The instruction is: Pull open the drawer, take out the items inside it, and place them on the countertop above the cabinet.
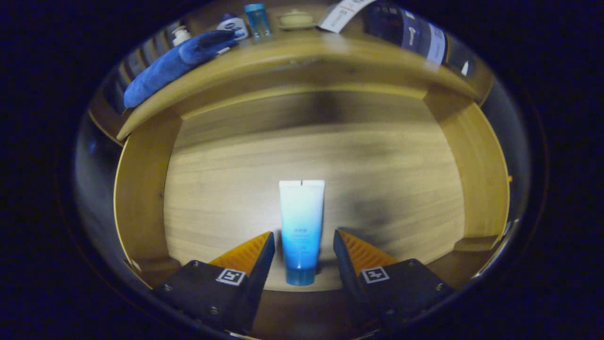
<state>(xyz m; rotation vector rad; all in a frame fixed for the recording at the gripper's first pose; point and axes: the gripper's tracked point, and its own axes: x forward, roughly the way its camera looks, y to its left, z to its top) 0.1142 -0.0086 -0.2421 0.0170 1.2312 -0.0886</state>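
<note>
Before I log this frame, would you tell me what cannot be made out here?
- Print on the white-to-blue plastic tube between the open gripper fingers: too small, blurred.
- Pump bottle on the wooden countertop: partly behind the blue folded cloth.
- Whether the tube touches either finger: cannot tell.

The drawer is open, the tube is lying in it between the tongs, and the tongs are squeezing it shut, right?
Not quite. In the gripper view the tongs are open, with gaps on both sides of the tube. The rest is right: the drawer is open and the tube lies in it between the tongs.
</note>
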